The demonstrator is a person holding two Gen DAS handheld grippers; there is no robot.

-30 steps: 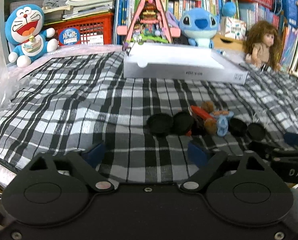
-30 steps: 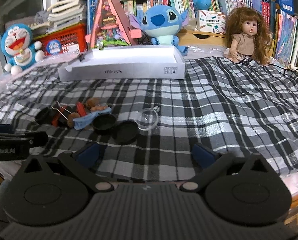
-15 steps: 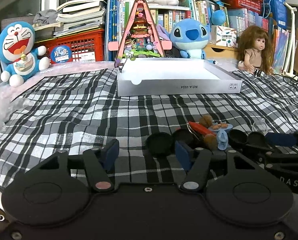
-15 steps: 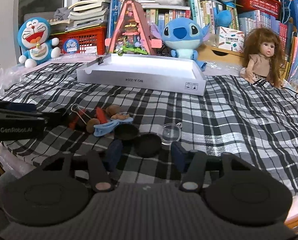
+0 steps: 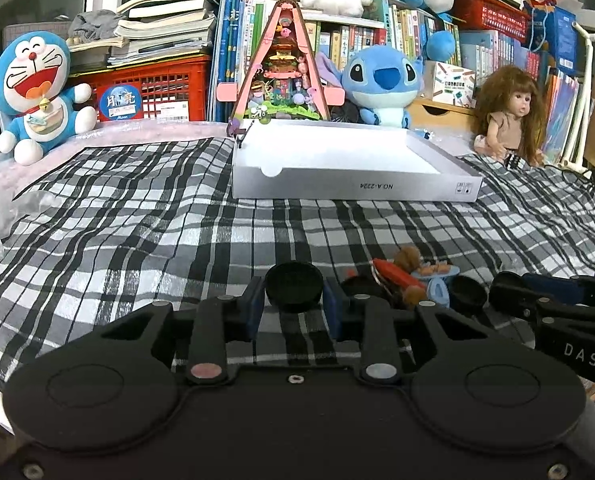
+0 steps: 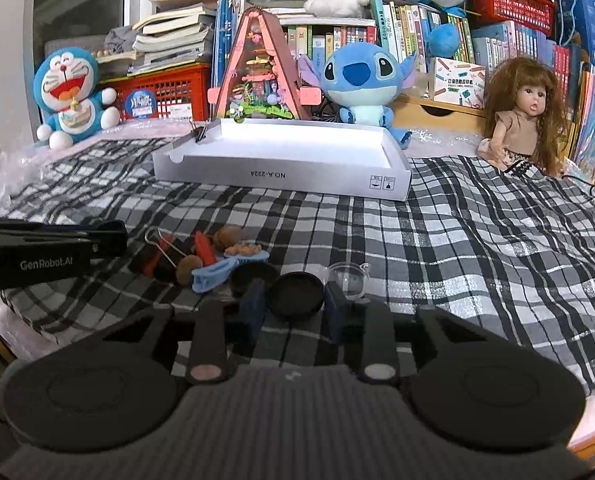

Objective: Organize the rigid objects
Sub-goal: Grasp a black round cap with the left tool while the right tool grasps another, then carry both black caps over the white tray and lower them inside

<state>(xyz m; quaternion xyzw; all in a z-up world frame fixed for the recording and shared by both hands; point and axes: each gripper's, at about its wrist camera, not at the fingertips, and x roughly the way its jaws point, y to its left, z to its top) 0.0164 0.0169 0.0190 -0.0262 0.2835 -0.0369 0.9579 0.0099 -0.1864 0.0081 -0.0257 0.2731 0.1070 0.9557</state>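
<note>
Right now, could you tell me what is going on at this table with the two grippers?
A person is sorting small items on a checked cloth, one handheld gripper per hand. Both pairs of jaws have just been closing: the left gripper now clamps one black round lid, and the right gripper clamps another black lid. Both lids still sit low by the cloth. The white tray behind looks empty inside, with a binder clip on its corner.
</note>
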